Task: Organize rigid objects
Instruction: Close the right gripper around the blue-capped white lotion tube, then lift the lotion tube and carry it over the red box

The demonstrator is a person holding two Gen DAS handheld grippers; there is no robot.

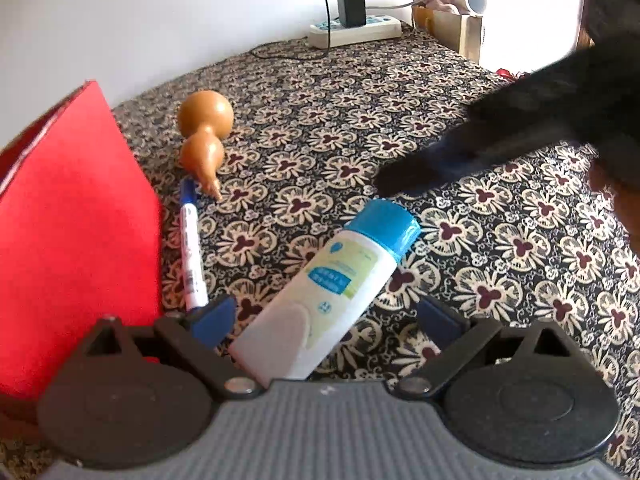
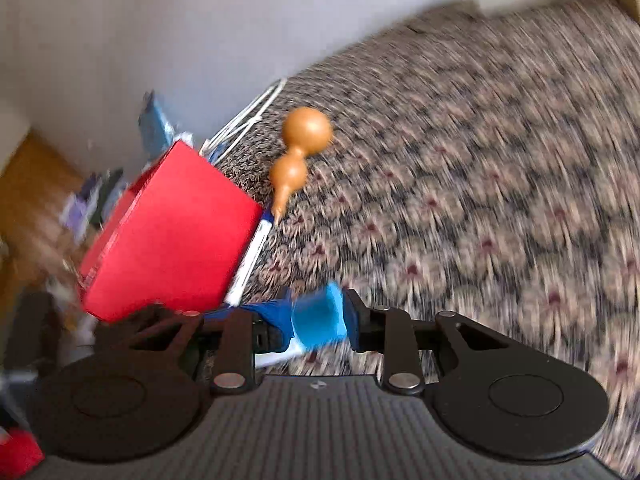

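Note:
A white bottle (image 1: 320,300) with a blue cap (image 1: 384,228) lies slanted on the flowered cloth (image 1: 520,248). Its base points at my left gripper (image 1: 326,318), which is open; both fingers stand clear of the bottle's sides. My right gripper (image 1: 420,172) shows as a dark blur reaching in from the right down to the cap. In the right wrist view my right gripper (image 2: 320,316) is shut on that blue cap (image 2: 320,318), with the white body (image 2: 276,356) running off to the lower left. The right wrist view is smeared by motion.
A red box (image 1: 76,232) (image 2: 168,232) stands at the left, with a white marker pen (image 1: 191,248) (image 2: 252,260) along its side. An orange-brown gourd (image 1: 204,136) (image 2: 300,152) lies beyond the pen. At the back are a power strip (image 1: 356,28) and a tan bag (image 1: 452,28).

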